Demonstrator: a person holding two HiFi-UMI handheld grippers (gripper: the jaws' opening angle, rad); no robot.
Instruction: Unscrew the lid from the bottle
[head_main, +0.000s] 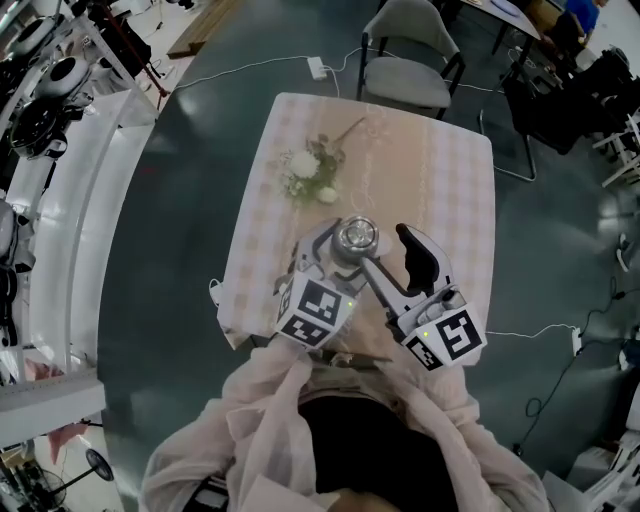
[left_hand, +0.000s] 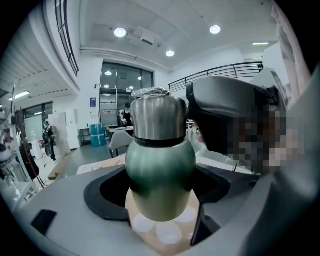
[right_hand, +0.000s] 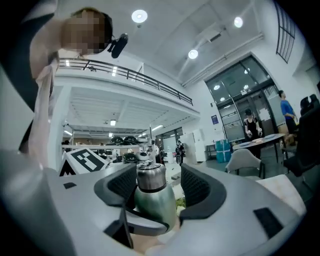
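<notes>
Head view: bottle (head_main: 355, 238) upright on the checked table (head_main: 440, 170), near white flowers (head_main: 310, 175).
Left gripper view: left hand-held gripper (left_hand: 160, 194) clamped round the bottle's green body.
Right gripper view: right hand-held gripper (right_hand: 157, 187) wide, steel lid (right_hand: 150, 177) between its jaws, pads clear of it on both sides.

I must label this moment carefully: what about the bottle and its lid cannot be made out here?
Body of the bottle: head view, hidden under its lid and the left tongs.
Base of the bottle, resting or lifted: right gripper view, behind the left tongs; left gripper view, unclear.
Whether the lid is loosened: no view shows under it.
</notes>
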